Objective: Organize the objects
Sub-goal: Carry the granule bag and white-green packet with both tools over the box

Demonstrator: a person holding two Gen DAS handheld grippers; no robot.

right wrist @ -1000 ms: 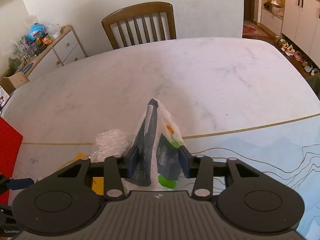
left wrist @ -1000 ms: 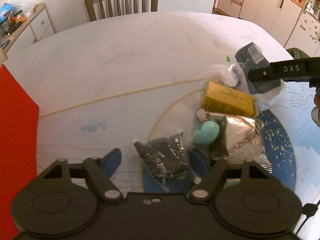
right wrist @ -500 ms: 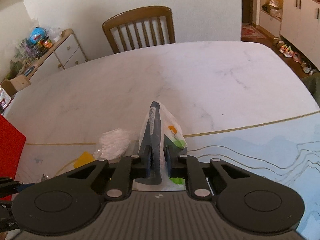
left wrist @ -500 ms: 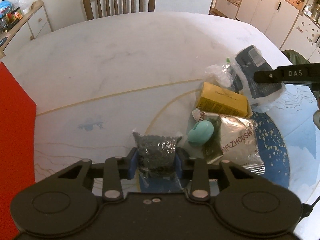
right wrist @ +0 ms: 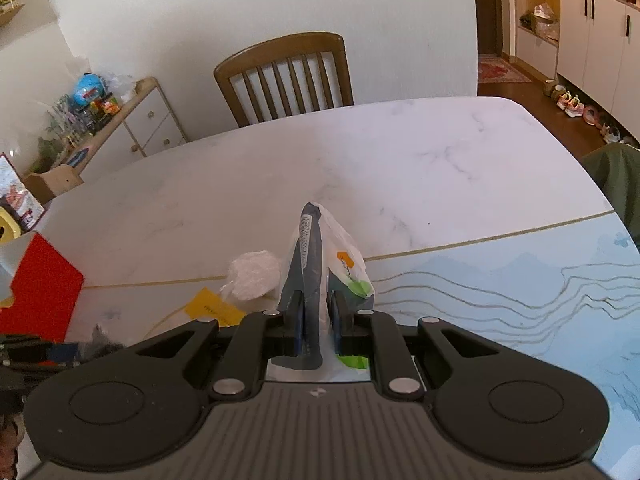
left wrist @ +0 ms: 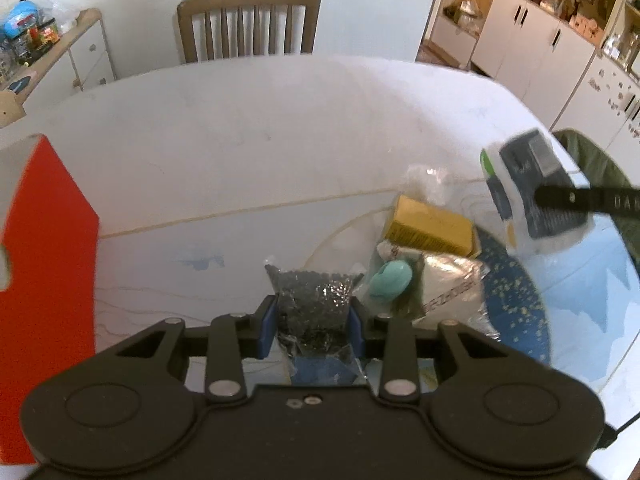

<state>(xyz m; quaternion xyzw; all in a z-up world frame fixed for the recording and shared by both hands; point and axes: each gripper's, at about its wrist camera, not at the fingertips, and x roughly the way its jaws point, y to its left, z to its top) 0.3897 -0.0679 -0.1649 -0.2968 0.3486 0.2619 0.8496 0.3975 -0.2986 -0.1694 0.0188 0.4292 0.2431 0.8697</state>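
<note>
The left gripper [left wrist: 311, 322] is clamped on a clear bag of dark beads [left wrist: 310, 302], its blue pads pressed against both sides of the bag's lower half. The bag stands between the fingers near the table's [left wrist: 240, 152] near edge, with its top fanned out above the pads.

The right gripper [right wrist: 316, 326] is closed tight on a grey and white packet [right wrist: 316, 264] with green and orange marks. In the left wrist view this packet [left wrist: 536, 192] appears blurred above the right side of the table, with one dark finger of the right gripper crossing it. Whether it touches the surface cannot be told.

Between the two grippers, several things lie on the blue round patch printed on the table. A yellow box [left wrist: 430, 226] sits toward the far side, with a crumpled clear bag of white material [left wrist: 426, 184] just behind it. A small teal object [left wrist: 390, 282] lies in front of the yellow box, touching a silver foil pouch [left wrist: 452, 292] on its right.

A red box [left wrist: 44, 264] stands at the table's left edge. A wooden chair [left wrist: 248, 24] is at the far edge of the table, and a low cabinet [right wrist: 132, 128] with clutter on top stands against the wall beyond the left side.
</note>
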